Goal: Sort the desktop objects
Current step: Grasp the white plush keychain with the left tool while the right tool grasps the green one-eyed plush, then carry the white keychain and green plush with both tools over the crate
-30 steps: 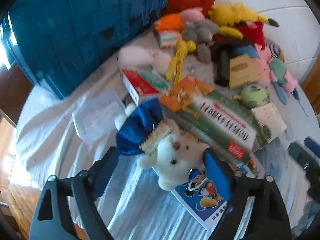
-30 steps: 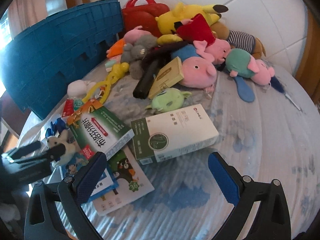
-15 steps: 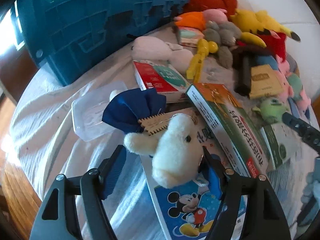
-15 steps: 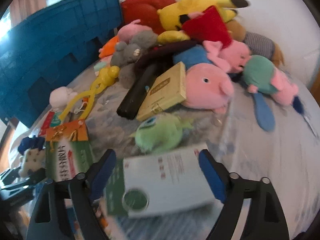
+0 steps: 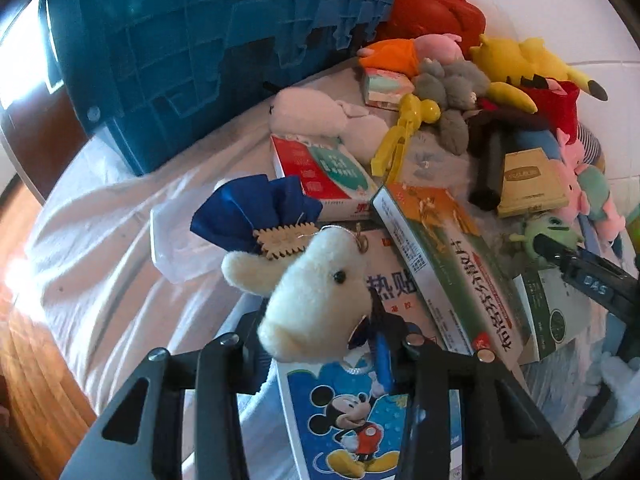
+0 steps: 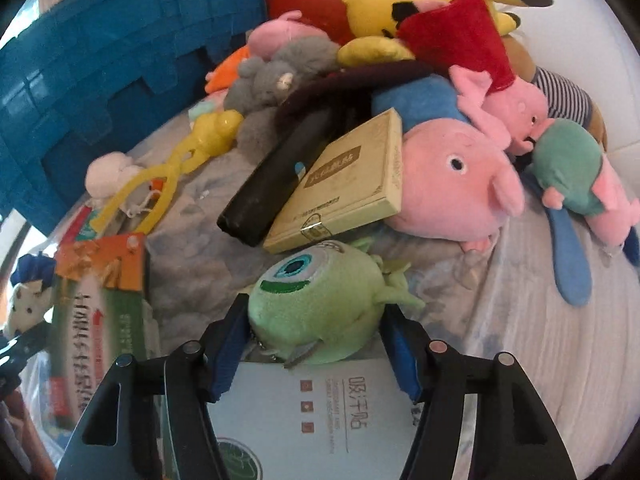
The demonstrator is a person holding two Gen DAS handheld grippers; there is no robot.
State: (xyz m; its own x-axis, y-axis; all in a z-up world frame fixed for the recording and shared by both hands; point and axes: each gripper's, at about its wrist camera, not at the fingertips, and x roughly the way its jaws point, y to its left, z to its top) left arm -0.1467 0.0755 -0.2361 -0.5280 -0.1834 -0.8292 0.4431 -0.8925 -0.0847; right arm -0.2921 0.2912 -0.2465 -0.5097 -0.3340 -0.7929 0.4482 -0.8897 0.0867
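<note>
A white plush bear with a blue bow sits between the pads of my left gripper, above a Mickey Mouse booklet. Its jaws are closing and both pads press the bear's sides. In the right wrist view, a green one-eyed plush monster fills the gap of my right gripper, over a white box. These jaws are closing too, with the pads against the plush. My right gripper also shows at the right of the left wrist view.
A blue crate stands at the back left. Beside it lie a green-and-orange box, a red-and-white box, a tan box and a yellow toy. Pink pig plush and a yellow plush are piled behind.
The left jaws have narrowed onto the white bear. The right gripper has moved forward over the white box, and its jaws have closed in around the green plush.
</note>
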